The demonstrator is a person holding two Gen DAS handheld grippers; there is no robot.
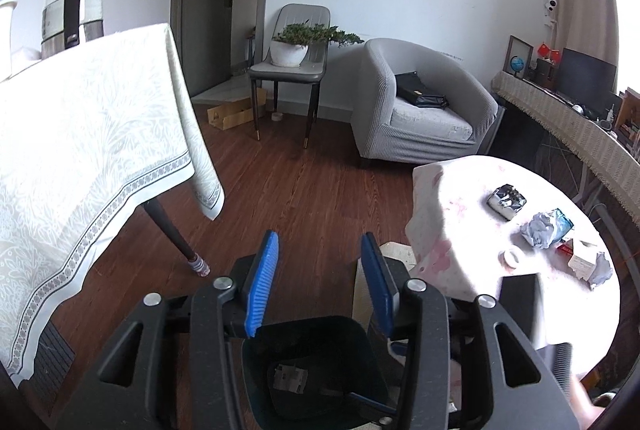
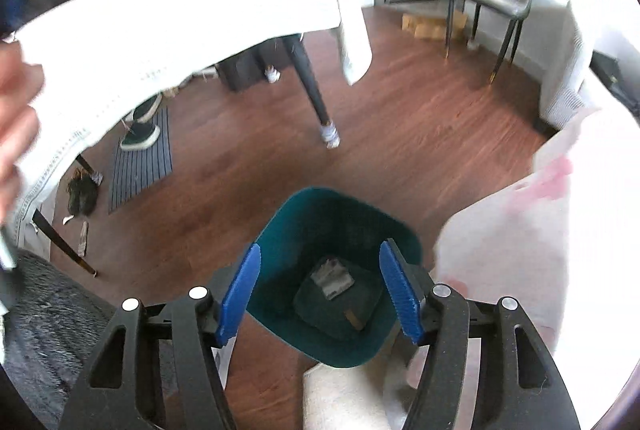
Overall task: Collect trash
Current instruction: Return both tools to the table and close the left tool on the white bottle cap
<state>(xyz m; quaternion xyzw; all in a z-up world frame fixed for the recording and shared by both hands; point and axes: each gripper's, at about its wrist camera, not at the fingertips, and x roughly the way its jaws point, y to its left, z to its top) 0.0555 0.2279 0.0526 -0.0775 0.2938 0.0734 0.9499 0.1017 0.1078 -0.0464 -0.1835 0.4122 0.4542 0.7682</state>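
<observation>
My left gripper stands open with nothing between its blue pads, above a dark teal bin on the wooden floor. A grey scrap lies inside the bin. To the right, a round table with a white cloth carries a silvery crumpled wrapper, a blue-white paper ball, a small white cap and a small box. My right gripper hangs open and empty over the same bin, where the grey scrap and a brown bit rest on the bottom.
A large table with a pale patterned cloth and a dark leg stands left of the bin. Behind are a grey armchair and a chair with a potted plant. A mat with shoes lies under the big table.
</observation>
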